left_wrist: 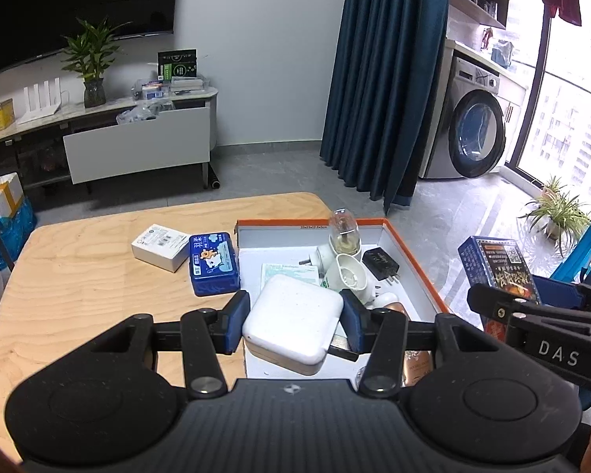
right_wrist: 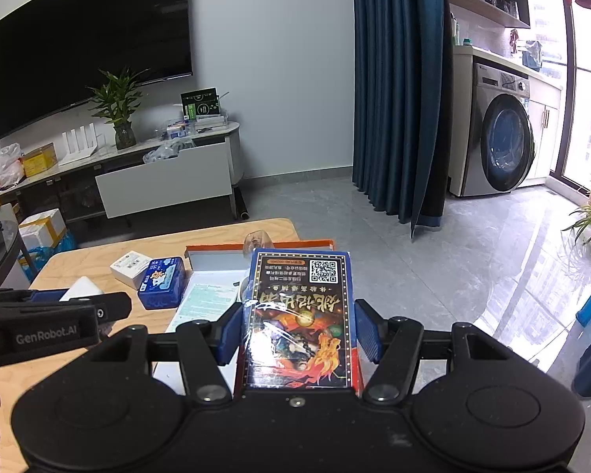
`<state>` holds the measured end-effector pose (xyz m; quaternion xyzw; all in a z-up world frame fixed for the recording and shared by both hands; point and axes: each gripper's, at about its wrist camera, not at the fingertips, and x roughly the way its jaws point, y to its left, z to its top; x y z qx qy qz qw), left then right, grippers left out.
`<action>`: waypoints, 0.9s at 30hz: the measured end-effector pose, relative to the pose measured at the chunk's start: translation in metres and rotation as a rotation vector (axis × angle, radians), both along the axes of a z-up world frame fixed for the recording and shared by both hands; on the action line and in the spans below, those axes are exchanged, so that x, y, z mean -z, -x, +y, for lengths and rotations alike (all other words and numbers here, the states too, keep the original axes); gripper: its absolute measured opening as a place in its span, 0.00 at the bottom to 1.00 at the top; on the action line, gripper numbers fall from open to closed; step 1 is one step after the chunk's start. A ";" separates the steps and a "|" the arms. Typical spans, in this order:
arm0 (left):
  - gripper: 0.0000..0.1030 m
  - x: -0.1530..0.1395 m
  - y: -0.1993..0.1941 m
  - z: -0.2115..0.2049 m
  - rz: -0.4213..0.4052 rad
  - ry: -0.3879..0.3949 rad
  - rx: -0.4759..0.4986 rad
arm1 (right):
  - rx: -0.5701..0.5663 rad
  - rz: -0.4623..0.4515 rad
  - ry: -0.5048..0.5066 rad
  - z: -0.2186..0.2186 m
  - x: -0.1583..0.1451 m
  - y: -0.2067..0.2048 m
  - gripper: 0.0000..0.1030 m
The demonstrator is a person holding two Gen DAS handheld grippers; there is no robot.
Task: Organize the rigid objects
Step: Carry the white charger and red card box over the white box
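Left wrist view
Left hand-held gripper (left_wrist: 292, 321): blue pads sat against both sides of a white power adapter (left_wrist: 293, 323); closed on it, holding it over the near end of the box.
Orange-rimmed box (left_wrist: 411, 260): open, white inside, on the right part of the counter (left_wrist: 78, 295).
Box contents: clear bulb-topped bottle (left_wrist: 343, 234) at the far side, white cup-shaped piece (left_wrist: 350, 276) near the middle, black plug charger (left_wrist: 382, 263) to the right, a printed leaflet (left_wrist: 289, 272) lying flat under the adapter.
Blue tin (left_wrist: 214, 262): on the counter just left of the box.
Small white carton (left_wrist: 160, 247): just left of the blue tin, farther back.
Right hand-held gripper (left_wrist: 539, 315): seen at the right edge, carrying a dark printed carton (left_wrist: 496, 266) off the right side of the box.

Right wrist view
Right hand-held gripper (right_wrist: 299, 335): dark printed carton (right_wrist: 300, 315) sat between the fingers, held above the box; left pad looked in contact, a thin gap showed at the right pad, so firm closure could not be told.
Carton face: QR code at the far end, print upside down from this side.
Orange-rimmed box (right_wrist: 295, 243): behind and below the carton, mostly hidden.
Blue tin (right_wrist: 162, 283): left of the box; small white carton (right_wrist: 131, 268) touching its far-left side.
Left hand-held gripper (right_wrist: 47, 297): at the left edge, white adapter (right_wrist: 83, 287) partly showing behind it.
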<state>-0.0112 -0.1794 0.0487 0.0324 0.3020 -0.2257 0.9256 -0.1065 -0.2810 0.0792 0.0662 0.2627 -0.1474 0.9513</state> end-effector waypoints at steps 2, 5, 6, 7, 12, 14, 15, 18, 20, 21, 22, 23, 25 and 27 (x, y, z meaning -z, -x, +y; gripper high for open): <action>0.49 0.000 -0.001 0.000 0.003 0.003 -0.003 | -0.001 0.000 -0.002 0.000 -0.001 -0.003 0.69; 0.49 -0.002 -0.001 -0.001 0.004 0.007 -0.004 | -0.003 0.002 -0.005 -0.002 0.000 -0.004 0.69; 0.49 -0.002 -0.001 -0.001 0.003 0.006 -0.005 | -0.005 0.002 -0.006 -0.002 0.000 -0.004 0.69; 0.49 -0.002 0.000 -0.002 0.004 0.005 -0.006 | -0.006 0.003 -0.006 -0.004 0.000 -0.007 0.69; 0.49 -0.002 0.000 -0.004 0.006 0.006 -0.006 | -0.011 0.004 -0.005 -0.006 -0.001 -0.009 0.69; 0.49 -0.001 0.000 -0.006 0.007 0.003 -0.004 | -0.012 0.005 -0.008 -0.006 -0.002 -0.009 0.69; 0.49 -0.001 0.001 -0.008 0.007 0.003 -0.004 | -0.011 0.005 -0.009 -0.006 -0.001 -0.009 0.69; 0.49 -0.001 0.001 -0.009 0.008 0.002 -0.003 | -0.010 0.004 -0.005 -0.006 -0.002 -0.010 0.69; 0.49 -0.002 0.002 -0.011 0.007 0.004 -0.004 | -0.013 0.002 -0.006 -0.006 -0.003 -0.012 0.69; 0.49 -0.002 0.002 -0.011 0.007 0.005 -0.005 | -0.014 0.002 -0.004 -0.006 -0.003 -0.013 0.69; 0.49 -0.002 0.001 -0.012 0.007 0.004 -0.004 | -0.014 0.002 -0.003 -0.007 -0.003 -0.014 0.69; 0.49 -0.002 0.001 -0.012 0.006 0.004 -0.003 | -0.013 0.000 -0.004 -0.007 -0.004 -0.014 0.69; 0.49 -0.003 0.001 -0.013 0.003 0.003 -0.003 | -0.013 -0.002 -0.005 -0.008 -0.004 -0.016 0.69; 0.49 -0.004 0.001 -0.014 0.004 0.007 -0.003 | -0.014 -0.002 -0.003 -0.009 -0.005 -0.018 0.69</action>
